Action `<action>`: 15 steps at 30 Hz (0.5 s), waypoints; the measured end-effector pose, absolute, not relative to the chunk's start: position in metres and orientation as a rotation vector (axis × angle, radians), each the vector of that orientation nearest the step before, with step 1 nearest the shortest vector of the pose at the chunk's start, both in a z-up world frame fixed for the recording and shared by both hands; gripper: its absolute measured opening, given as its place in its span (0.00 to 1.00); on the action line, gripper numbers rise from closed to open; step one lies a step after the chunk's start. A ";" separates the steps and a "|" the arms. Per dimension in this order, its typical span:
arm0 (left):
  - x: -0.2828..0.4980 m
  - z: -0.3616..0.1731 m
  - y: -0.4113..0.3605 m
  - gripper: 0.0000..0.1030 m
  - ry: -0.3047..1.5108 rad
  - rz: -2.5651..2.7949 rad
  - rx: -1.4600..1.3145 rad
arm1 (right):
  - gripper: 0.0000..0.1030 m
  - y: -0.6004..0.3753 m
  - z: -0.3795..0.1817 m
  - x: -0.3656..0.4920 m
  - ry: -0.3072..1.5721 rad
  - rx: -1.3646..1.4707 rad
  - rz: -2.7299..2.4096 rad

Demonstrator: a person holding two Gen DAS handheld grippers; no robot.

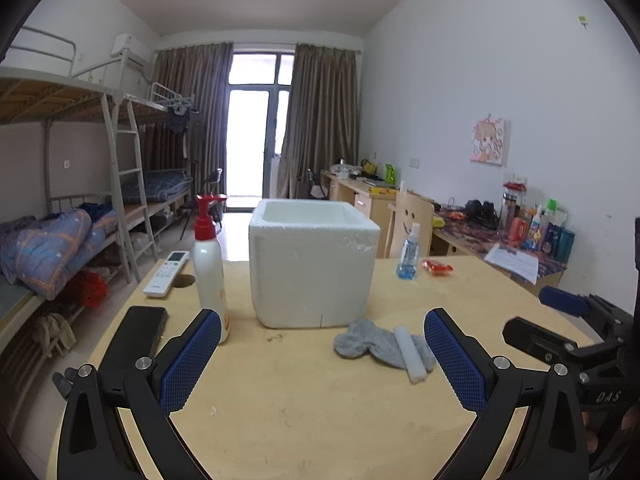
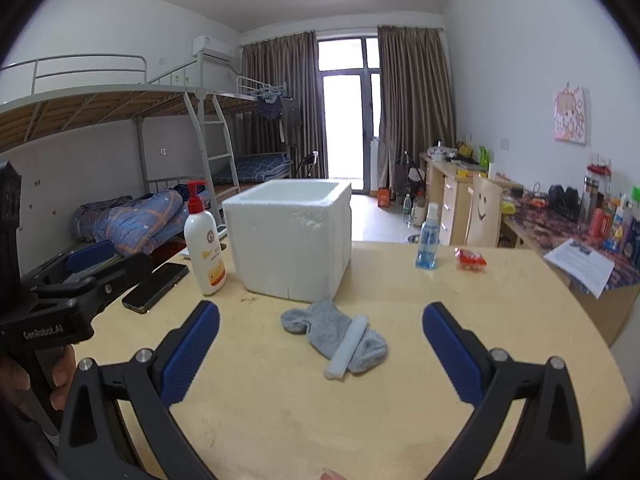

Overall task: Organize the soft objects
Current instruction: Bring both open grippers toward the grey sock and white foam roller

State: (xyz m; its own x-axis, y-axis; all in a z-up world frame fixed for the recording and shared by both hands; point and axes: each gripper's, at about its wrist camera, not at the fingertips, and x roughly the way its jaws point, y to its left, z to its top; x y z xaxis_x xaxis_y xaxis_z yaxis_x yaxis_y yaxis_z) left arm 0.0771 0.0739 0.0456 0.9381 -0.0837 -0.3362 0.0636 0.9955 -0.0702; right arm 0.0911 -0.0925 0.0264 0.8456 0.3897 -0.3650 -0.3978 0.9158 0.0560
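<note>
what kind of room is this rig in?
Most likely a shared dorm room. Metal bunk beds with ladders and rumpled bedding line one wall, and a row of cluttered wooden desks lines the other. The work surface is a wooden table holding a foam box and a grey sock.

Wooden table [image 2: 400,400] bears foam box [image 2: 288,240], sock [image 2: 332,328], bottles [image 2: 206,240].

left claw [image 1: 322,364] spread wide, right claw [image 2: 320,354] spread wide, both level, side by side

Sock [image 2: 334,330] before box [image 2: 288,236], foam stick [image 2: 346,346] on sock
</note>
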 end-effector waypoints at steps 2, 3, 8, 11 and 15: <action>0.076 0.041 0.073 0.99 0.345 -0.076 -0.049 | 1.00 -0.094 0.022 0.092 0.392 -0.017 0.415; 0.076 0.039 0.072 0.99 0.349 -0.077 -0.042 | 1.00 -0.095 0.020 0.093 0.397 -0.014 0.417; 0.076 0.029 0.069 0.99 0.368 -0.078 -0.018 | 1.00 -0.098 0.011 0.093 0.417 -0.005 0.421; 0.075 0.025 0.068 0.99 0.369 -0.085 -0.011 | 1.00 -0.100 0.007 0.092 0.422 -0.004 0.423; 0.075 0.020 0.067 0.99 0.368 -0.086 0.000 | 1.00 -0.102 0.002 0.093 0.435 0.014 0.434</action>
